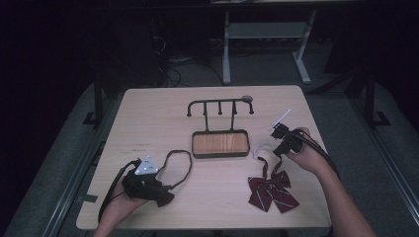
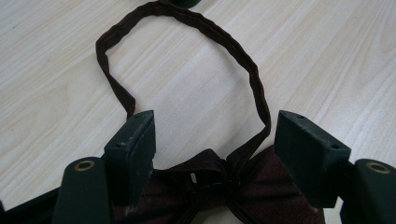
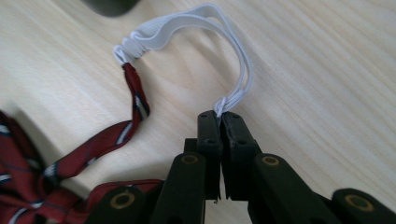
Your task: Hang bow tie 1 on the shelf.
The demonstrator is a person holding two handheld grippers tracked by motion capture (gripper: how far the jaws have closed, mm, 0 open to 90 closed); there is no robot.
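Here, the red bow tie with white and dark stripes (image 1: 272,190) lies flat on the pale wooden table (image 1: 148,113), near the front right corner and well in front and to the right of the dark rack with a wood-lined tray base (image 1: 220,143). Its white elastic neck loop (image 3: 196,25) runs from the knot back toward that rack, and the right gripper (image 3: 220,116) has its jaws pinched shut on the far end of that loop, just right of the tray's front right corner. The loop curves from the jaws over to a gathered join with the striped strap (image 3: 135,93), so the tie's long line lies from the gripper toward the table's front edge. The likely move is to lift the loop onto a peg of the rack's top bar (image 1: 220,102), up and to the left of the right gripper; nothing lies between.

On the other side, left and in front of the rack, a dark brown bow tie (image 2: 219,186) lies with its thin dark strap loop (image 2: 187,28) pointing toward the tray. The left gripper (image 2: 212,144) straddles its knot with jaws spread wide, gripping nothing. The right hand (image 1: 304,153) is nearer the rack.
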